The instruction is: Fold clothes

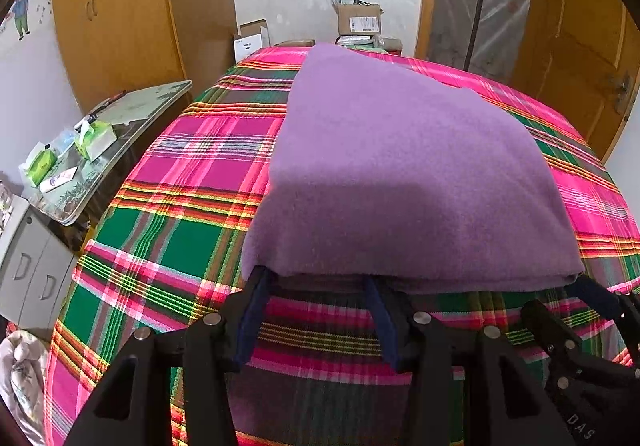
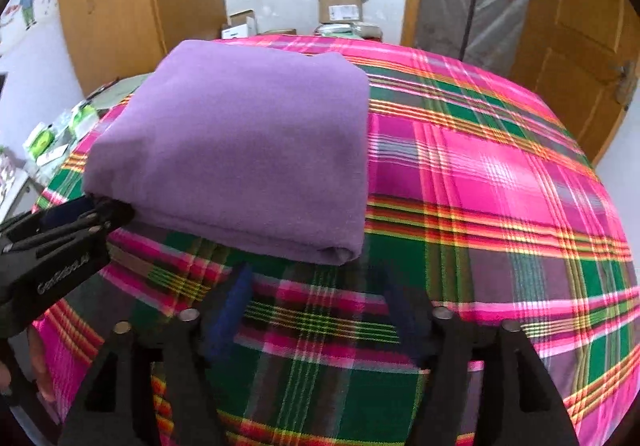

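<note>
While the fold waits: the purple cloth [image 1: 404, 173] lies flat in a neat folded block on the plaid bed [image 1: 176, 238].
Where the cloth is: right in front of both tools, with its near thick edge facing them.
Left gripper [image 1: 316, 282]: its jaws are wide open, and the tips sit at the cloth's near edge, maybe just under it. It holds nothing.
Right gripper [image 2: 316, 278]: its jaws are wide open too, just short of the near right corner of the cloth. It holds nothing.
Nearer tool: the left one looks closer to the cloth.
Long way of the cloth: it runs away from the tools, toward the far boxes [image 1: 358, 19].
Next move, a guess: pinch the near edge and lift it over to the far side.
</note>
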### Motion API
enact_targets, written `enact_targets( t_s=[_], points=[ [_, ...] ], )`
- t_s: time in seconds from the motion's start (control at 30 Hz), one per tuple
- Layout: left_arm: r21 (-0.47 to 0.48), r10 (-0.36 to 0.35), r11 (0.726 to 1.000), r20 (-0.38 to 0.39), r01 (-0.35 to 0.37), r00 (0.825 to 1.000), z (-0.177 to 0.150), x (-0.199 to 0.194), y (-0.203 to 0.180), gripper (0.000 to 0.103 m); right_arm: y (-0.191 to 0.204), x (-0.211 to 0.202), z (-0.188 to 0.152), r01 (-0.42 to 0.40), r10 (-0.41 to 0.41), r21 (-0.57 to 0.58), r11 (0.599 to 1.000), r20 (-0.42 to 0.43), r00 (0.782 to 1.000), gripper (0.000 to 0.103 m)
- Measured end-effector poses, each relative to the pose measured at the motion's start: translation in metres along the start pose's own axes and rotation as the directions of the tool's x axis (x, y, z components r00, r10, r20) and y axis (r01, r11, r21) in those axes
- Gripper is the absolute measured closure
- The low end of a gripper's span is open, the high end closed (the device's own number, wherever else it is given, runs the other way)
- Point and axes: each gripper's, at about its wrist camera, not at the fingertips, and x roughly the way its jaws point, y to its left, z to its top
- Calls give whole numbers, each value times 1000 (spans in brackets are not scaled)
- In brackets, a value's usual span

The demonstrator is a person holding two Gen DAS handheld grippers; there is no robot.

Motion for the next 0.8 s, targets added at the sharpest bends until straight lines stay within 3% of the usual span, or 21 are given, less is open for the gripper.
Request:
enact_targets(
  t_s=[0.2,0.33,0.8],
  points=[
    [-23,0,1000,3,0,1000,-1,1,4,45,-2,2,1,10,-10,10,1000,-5,1000,30],
    [-42,19,999,1,-19,1000,-1,3,7,35,-2,3,1,14,-14,14,1000,-7,1000,29],
    [-46,16,999,1,-16,1000,0,4,10,35,-2,4,1,11,-11,14,1000,-8,1000,28]
  ],
)
